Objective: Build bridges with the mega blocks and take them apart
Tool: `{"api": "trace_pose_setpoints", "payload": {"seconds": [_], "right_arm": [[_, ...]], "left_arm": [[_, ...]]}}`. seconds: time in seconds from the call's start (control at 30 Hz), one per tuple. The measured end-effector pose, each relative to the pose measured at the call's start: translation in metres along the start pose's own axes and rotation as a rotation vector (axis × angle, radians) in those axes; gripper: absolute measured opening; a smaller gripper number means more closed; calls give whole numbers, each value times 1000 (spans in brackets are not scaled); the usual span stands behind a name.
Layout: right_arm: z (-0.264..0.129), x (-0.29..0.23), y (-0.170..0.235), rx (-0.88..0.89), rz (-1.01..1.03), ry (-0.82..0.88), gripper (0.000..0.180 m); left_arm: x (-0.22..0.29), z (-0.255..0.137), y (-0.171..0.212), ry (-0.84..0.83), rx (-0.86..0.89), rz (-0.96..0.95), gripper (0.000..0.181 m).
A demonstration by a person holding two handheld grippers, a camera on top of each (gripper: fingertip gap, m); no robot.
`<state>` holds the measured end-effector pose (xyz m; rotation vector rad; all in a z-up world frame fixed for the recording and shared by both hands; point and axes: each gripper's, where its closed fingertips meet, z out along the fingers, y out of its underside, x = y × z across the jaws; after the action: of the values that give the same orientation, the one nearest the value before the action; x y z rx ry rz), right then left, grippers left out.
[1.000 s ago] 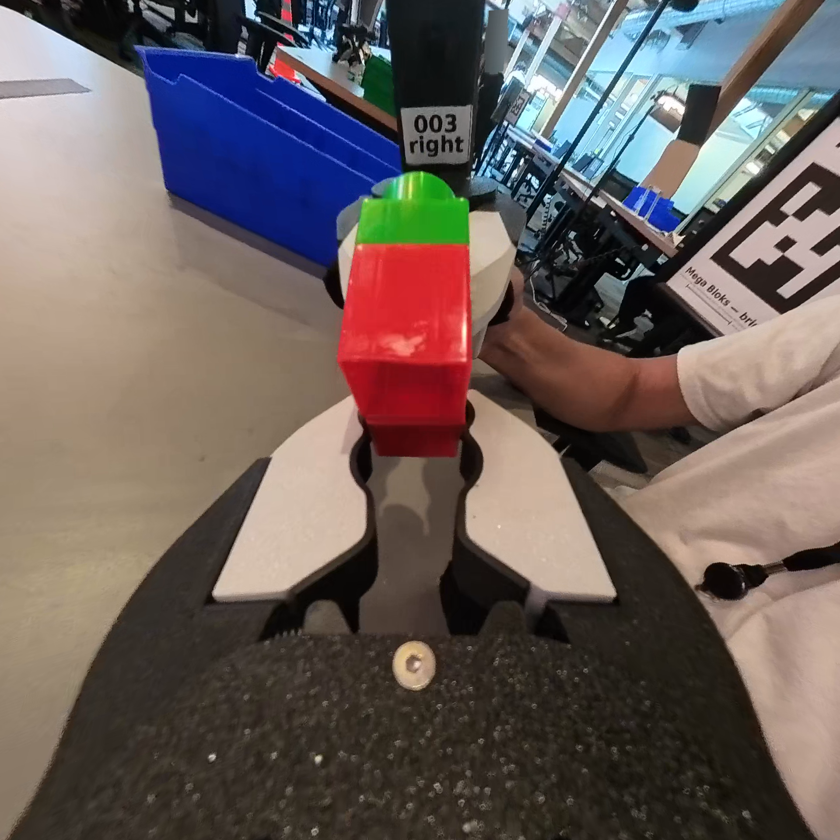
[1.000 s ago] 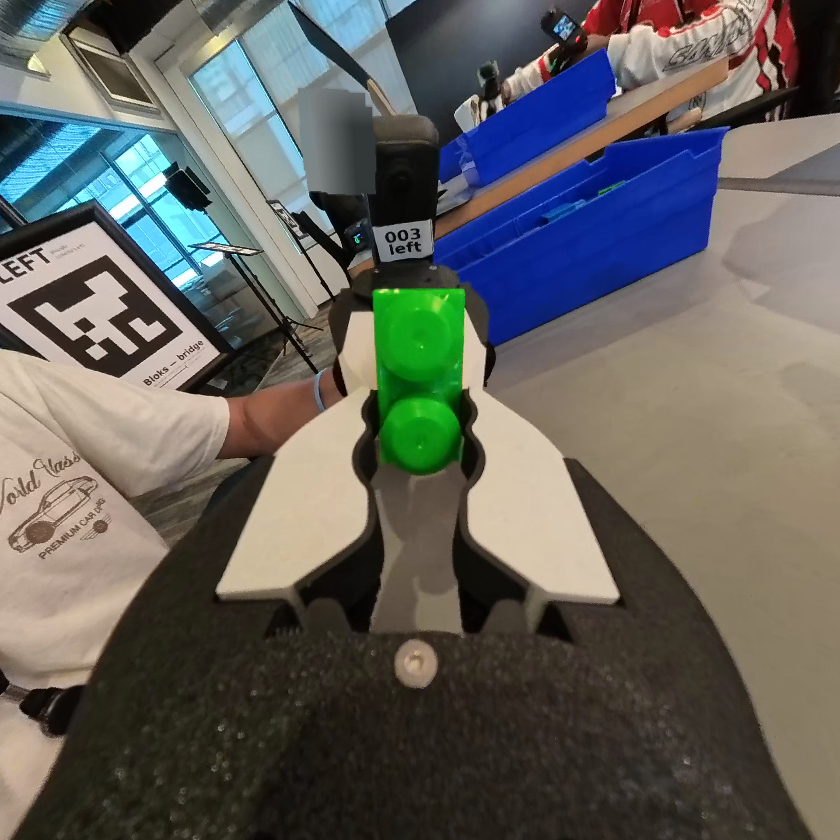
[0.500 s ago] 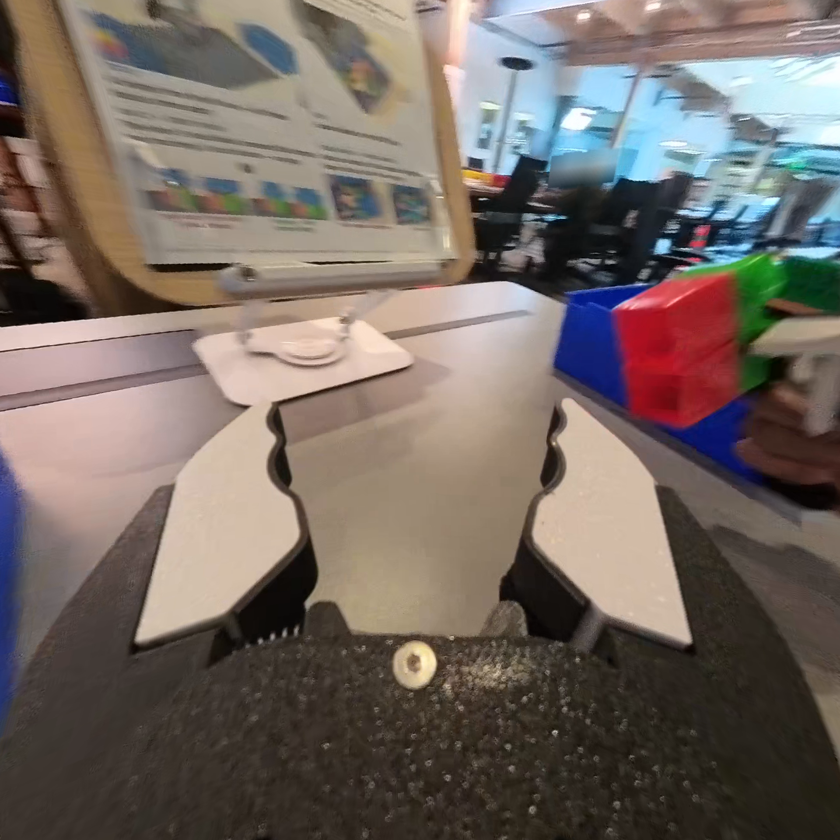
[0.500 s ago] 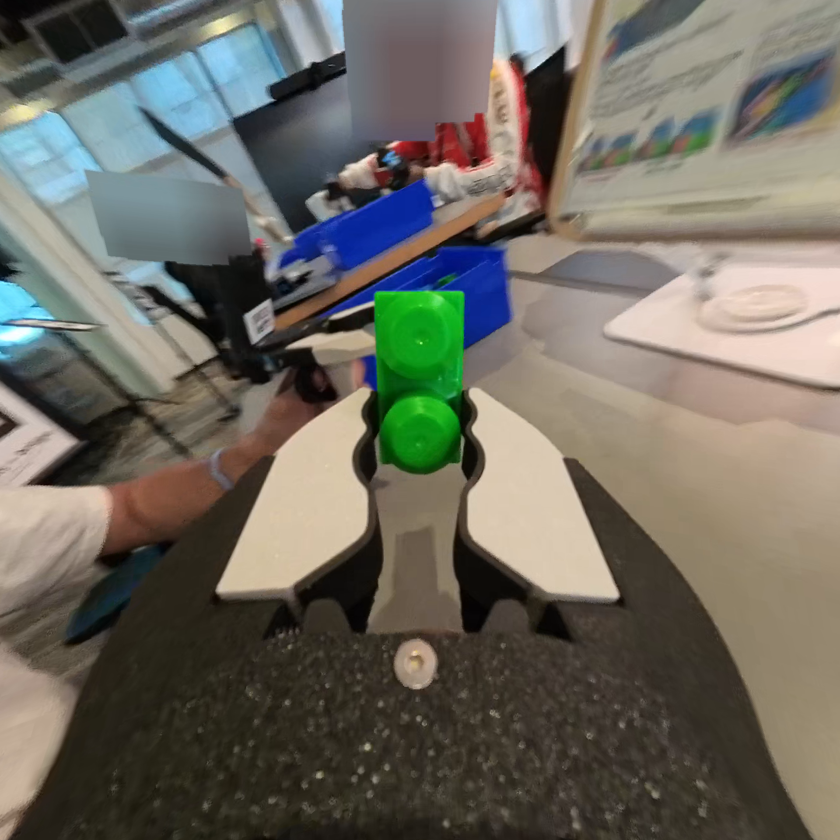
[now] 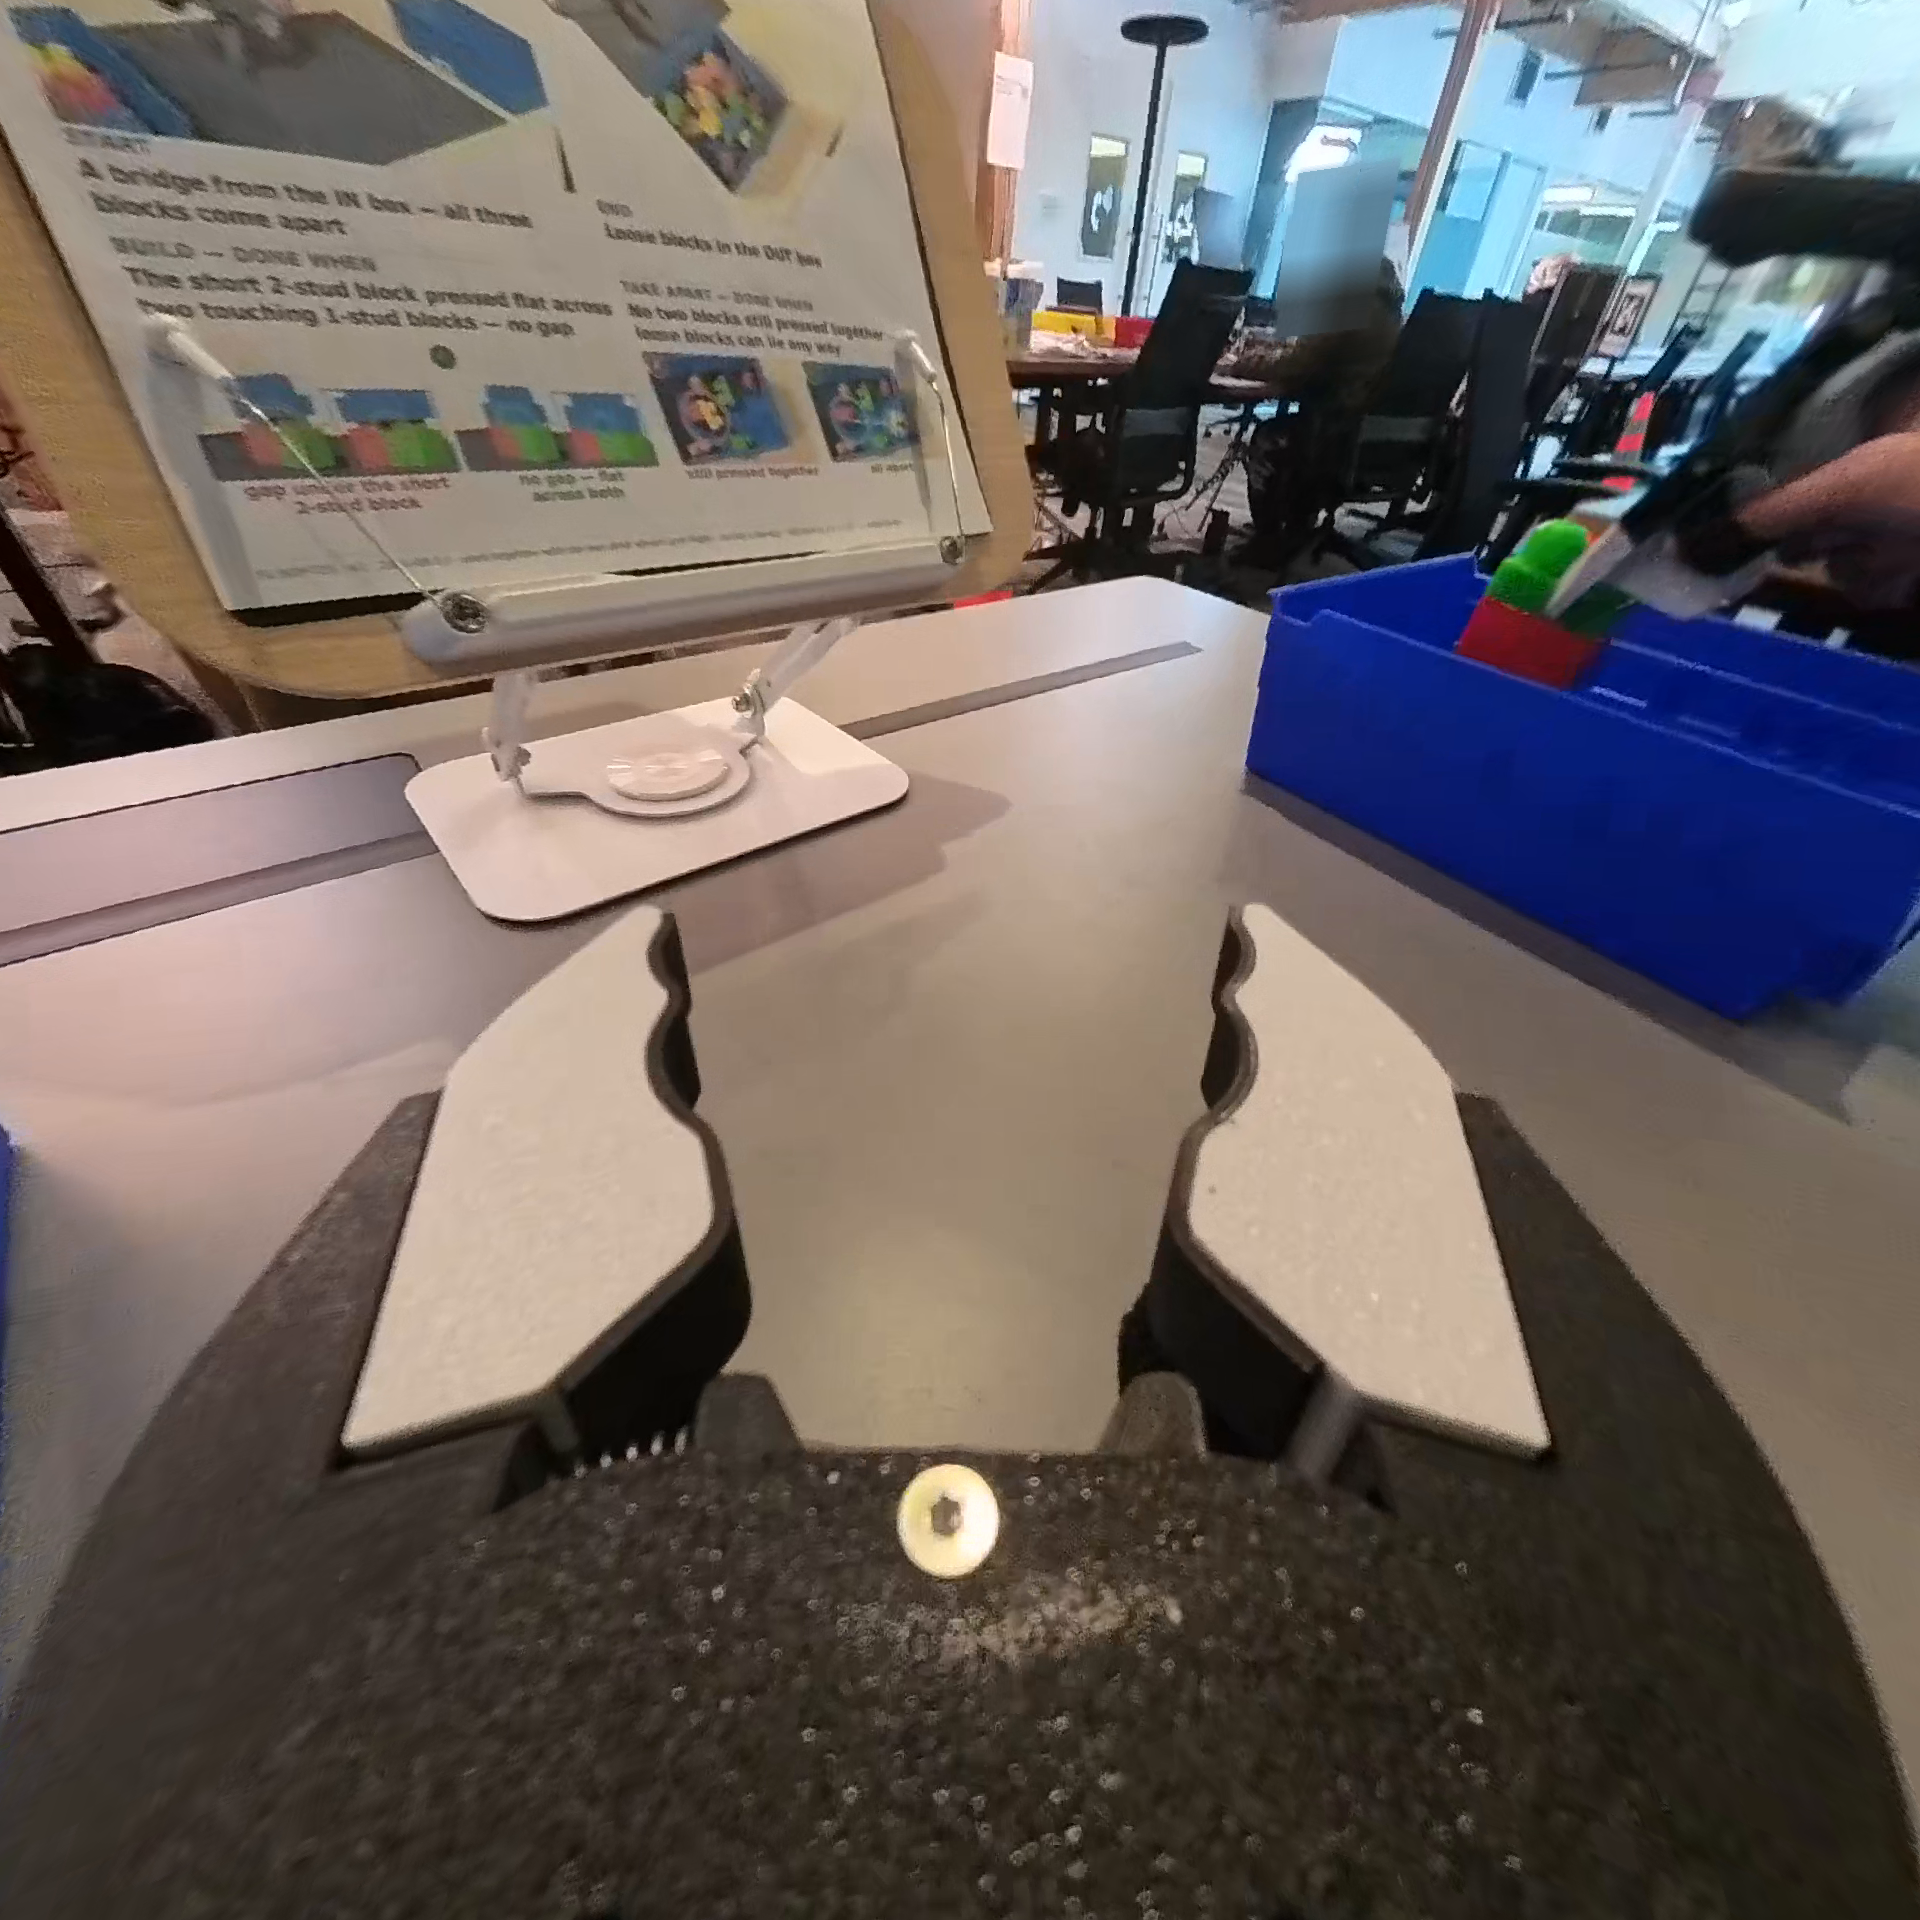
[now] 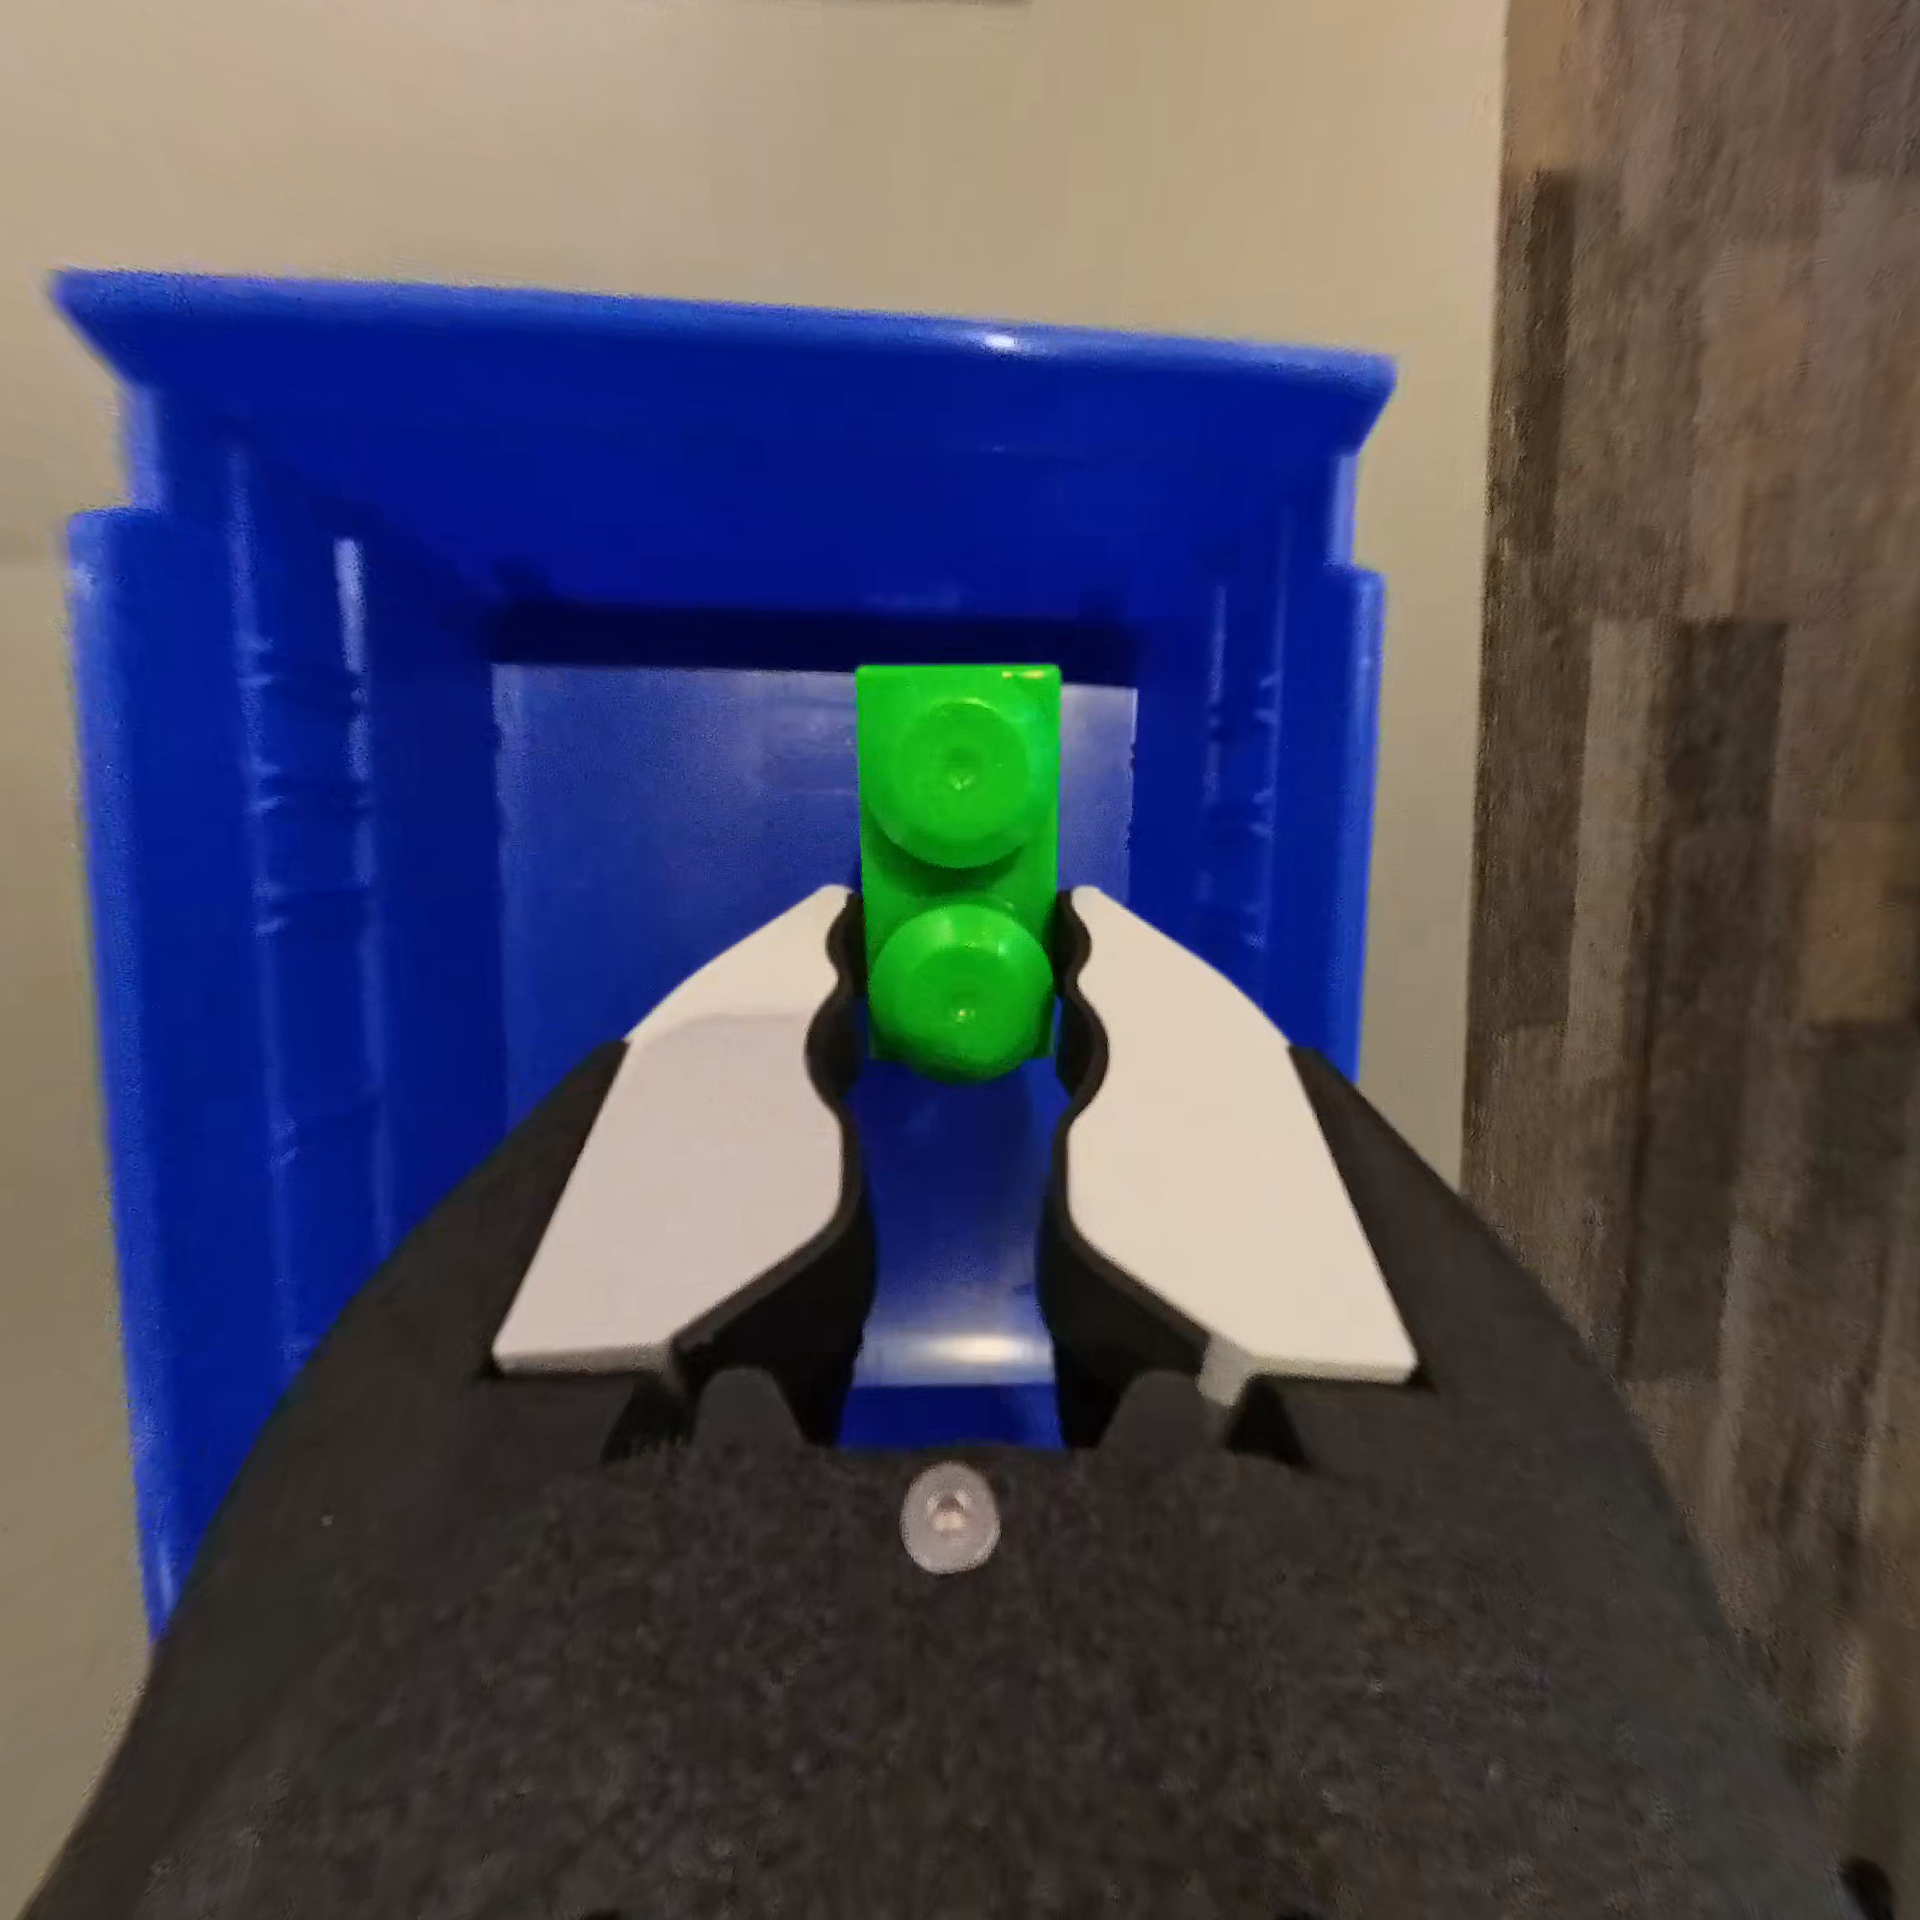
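My right gripper (image 6: 958,935) is shut on a green two-stud block (image 6: 958,862) and points down into a blue bin (image 6: 727,416). In the left wrist view that gripper (image 5: 1621,566) holds the green block (image 5: 1548,566) with a red block (image 5: 1522,644) joined under it, just over the bin's rim (image 5: 1558,769) at the right. The red block is hidden in the right wrist view. My left gripper (image 5: 951,997) is open and empty above the grey table (image 5: 935,1091).
An instruction board on a white stand (image 5: 655,800) sits at the back of the table. The blue bin stands along the right side. Another blue thing shows at the far left edge (image 5: 5,1247). Wood-look floor (image 6: 1714,727) lies right of the bin.
My left gripper let go of the red block, opened and swung away toward the board. My right gripper carried the joined green and red blocks over and down into the blue bin.
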<state>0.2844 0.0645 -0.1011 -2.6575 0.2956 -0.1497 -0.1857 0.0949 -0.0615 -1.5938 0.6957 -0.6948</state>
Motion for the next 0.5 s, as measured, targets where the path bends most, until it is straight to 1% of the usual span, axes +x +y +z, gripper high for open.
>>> {"api": "trace_pose_setpoints", "payload": {"seconds": [0.13, 0.23, 0.4, 0.5], "right_arm": [[33, 4, 2, -122, 3, 54, 34], [44, 8, 2, -149, 3, 77, 34], [52, 11, 8, -158, 7, 69, 34], [50, 14, 4, -111, -29, 88, 36]], "left_arm": [[3, 3, 5, 12, -24, 8, 97], [4, 2, 5, 36, -20, -13, 97], [1, 3, 7, 46, -16, -53, 101], [1, 2, 8, 57, -16, -71, 95]]}}
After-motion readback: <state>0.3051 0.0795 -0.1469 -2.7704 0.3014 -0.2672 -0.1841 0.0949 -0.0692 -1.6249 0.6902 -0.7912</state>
